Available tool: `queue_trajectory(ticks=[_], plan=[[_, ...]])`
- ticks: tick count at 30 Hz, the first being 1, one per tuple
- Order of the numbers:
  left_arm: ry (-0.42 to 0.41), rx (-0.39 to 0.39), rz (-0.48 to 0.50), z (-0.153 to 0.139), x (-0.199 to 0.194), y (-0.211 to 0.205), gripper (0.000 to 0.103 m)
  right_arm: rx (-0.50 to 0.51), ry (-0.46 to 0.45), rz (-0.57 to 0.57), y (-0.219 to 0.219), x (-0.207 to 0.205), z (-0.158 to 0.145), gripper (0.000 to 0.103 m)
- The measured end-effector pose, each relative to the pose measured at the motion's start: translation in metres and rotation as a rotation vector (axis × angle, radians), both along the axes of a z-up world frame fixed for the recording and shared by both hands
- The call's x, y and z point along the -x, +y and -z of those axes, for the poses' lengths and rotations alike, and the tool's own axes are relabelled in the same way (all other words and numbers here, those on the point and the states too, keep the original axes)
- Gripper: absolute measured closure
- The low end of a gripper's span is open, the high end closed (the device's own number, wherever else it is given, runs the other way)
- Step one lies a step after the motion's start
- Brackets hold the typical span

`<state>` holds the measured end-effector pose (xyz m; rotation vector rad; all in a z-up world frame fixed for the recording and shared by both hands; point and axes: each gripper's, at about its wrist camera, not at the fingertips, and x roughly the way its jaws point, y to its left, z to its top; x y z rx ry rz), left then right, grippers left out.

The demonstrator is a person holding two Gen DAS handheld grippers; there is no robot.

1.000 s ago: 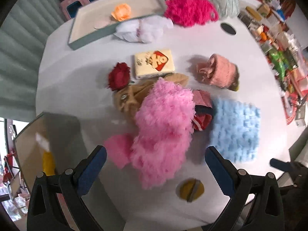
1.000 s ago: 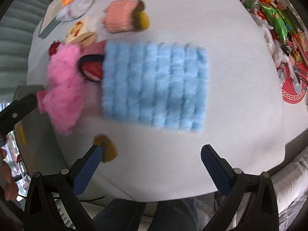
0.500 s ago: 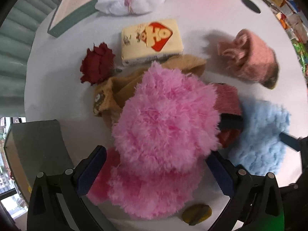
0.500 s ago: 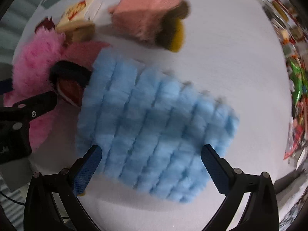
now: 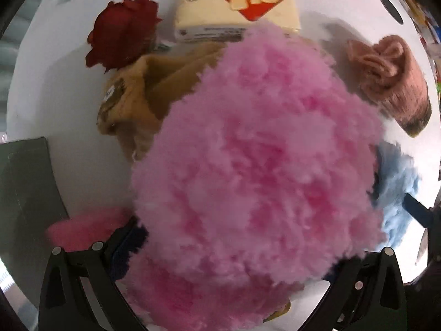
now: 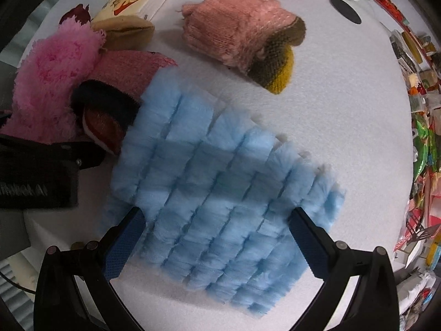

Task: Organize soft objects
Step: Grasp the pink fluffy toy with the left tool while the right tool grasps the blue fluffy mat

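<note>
Now the left gripper (image 5: pixel 228 251) sits low over the pink fluff (image 5: pixel 256 165), jaws spread wide around it, a tan sock (image 5: pixel 143 93) at 10 o'clock. Meanwhile the right gripper (image 6: pixel 217 237) straddles the blue mat (image 6: pixel 220 182) on the table (image 6: pixel 344 104), jaws apart, a knit hat (image 6: pixel 239 33) at 12.

A white counter (image 6: pixel 344 115) holds a fluffy blue mat (image 6: pixel 220 193), a pink knitted hat (image 6: pixel 237 33), a pink fuzzy bundle (image 5: pixel 256 171), a tissue pack (image 5: pixel 237 5) and a red fabric rose (image 5: pixel 121 33).
</note>
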<state>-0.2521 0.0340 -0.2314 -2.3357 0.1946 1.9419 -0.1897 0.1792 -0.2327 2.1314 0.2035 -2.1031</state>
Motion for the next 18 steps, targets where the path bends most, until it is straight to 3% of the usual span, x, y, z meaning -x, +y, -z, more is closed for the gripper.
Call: queue_trajectory(ticks=[3, 4, 5, 7, 8, 9, 10, 11, 12, 18], plan=[[-0.014, 0.024, 0.044, 0.000, -0.001, 0.009, 0.000, 0.001, -0.015, -0.001, -0.003, 0.003, -0.003, 0.004], [0.010, 0.035, 0.059, -0.004, -0.004, 0.012, 0.005, 0.002, -0.015, -0.003, -0.004, 0.005, -0.003, 0.006], [0.025, 0.027, 0.070, -0.008, -0.007, 0.015, 0.017, 0.004, -0.012, -0.008, -0.004, 0.003, -0.006, 0.013], [0.046, 0.008, 0.091, -0.016, -0.013, 0.022, 0.036, -0.002, 0.000, -0.018, 0.000, 0.013, -0.019, 0.030], [0.054, 0.012, 0.099, -0.019, -0.015, 0.025, 0.047, -0.001, 0.007, -0.028, 0.000, 0.013, -0.024, 0.045], [0.056, 0.016, 0.101, -0.020, -0.017, 0.025, 0.050, -0.002, 0.016, -0.036, 0.002, 0.012, -0.027, 0.060], [0.060, 0.026, 0.097, -0.023, -0.019, 0.023, 0.053, 0.009, 0.014, -0.047, 0.004, 0.012, -0.030, 0.068], [0.068, 0.025, 0.086, -0.026, -0.018, 0.021, 0.058, 0.009, 0.008, -0.056, 0.005, 0.012, -0.032, 0.085], [0.080, 0.018, 0.072, -0.032, -0.020, 0.021, 0.058, 0.015, 0.000, -0.060, 0.006, 0.013, -0.033, 0.094], [0.142, -0.009, 0.046, -0.068, -0.038, 0.009, 0.058, 0.191, -0.058, 0.072, 0.037, 0.009, -0.052, 0.095]])
